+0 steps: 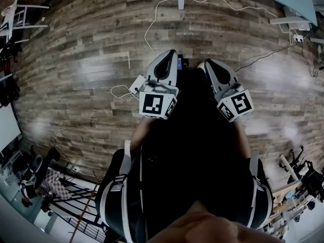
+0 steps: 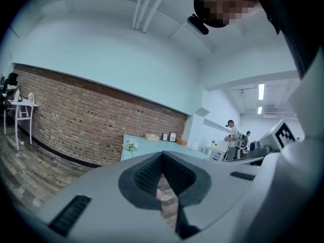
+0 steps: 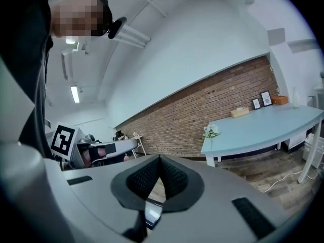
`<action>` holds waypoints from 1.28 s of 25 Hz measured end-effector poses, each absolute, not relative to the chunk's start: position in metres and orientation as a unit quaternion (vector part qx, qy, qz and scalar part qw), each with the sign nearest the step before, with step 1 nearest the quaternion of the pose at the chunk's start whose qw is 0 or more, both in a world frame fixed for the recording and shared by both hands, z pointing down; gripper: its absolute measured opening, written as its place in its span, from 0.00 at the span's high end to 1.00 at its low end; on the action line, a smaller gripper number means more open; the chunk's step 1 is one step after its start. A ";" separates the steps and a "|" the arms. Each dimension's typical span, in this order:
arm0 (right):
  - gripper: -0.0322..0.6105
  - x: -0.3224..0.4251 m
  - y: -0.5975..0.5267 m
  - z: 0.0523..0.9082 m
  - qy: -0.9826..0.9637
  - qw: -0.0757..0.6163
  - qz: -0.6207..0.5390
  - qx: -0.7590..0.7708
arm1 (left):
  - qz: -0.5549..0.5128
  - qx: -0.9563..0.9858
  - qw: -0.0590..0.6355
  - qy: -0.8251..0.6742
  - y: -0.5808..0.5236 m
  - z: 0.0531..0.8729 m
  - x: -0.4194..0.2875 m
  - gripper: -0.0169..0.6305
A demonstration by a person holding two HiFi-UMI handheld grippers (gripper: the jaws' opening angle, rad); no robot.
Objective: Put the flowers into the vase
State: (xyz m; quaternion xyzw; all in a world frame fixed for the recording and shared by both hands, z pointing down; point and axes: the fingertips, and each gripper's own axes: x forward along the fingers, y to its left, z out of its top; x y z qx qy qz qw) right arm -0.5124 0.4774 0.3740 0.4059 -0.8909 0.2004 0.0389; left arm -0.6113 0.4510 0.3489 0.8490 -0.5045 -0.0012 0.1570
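Note:
A small bunch of white and green flowers (image 3: 209, 131) sits at the left end of a light blue table (image 3: 263, 123) against the brick wall, far ahead of me. The left gripper view shows the same flowers (image 2: 131, 146) on that table (image 2: 152, 143). I cannot make out a vase. Both grippers are held close to the person's body above the wooden floor. My left gripper (image 1: 173, 52) (image 2: 162, 154) is shut with nothing in it. Beside it, my right gripper (image 1: 207, 64) (image 3: 160, 158) is likewise shut and empty.
White and dark cables run over the plank floor (image 1: 91, 59) to a power strip (image 1: 297, 37). A white adapter (image 1: 136, 85) lies left of the left gripper. A white stool (image 1: 15, 14) stands far left. People (image 2: 232, 135) stand at desks in the background.

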 end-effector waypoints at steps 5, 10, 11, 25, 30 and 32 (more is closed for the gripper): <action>0.92 -0.536 0.476 0.382 -0.886 0.046 0.217 0.407 | 0.009 0.857 0.164 -0.489 0.453 0.356 -0.624 0.94; 0.92 -0.551 0.455 0.379 -0.877 0.047 0.225 0.422 | 0.008 0.863 0.177 -0.472 0.438 0.359 -0.637 0.94; 0.92 -0.556 0.452 0.379 -0.875 0.048 0.226 0.424 | 0.008 0.864 0.180 -0.470 0.435 0.359 -0.641 0.94; 0.92 -0.556 0.390 0.391 -0.867 0.060 0.235 0.434 | 0.027 0.873 0.180 -0.453 0.370 0.375 -0.637 0.94; 0.92 -0.549 0.319 0.379 -0.886 0.032 0.236 0.397 | 0.000 0.827 0.179 -0.532 0.308 0.347 -0.645 0.94; 0.92 -0.537 0.296 0.369 -0.893 0.023 0.216 0.394 | -0.019 0.812 0.181 -0.554 0.287 0.339 -0.642 0.94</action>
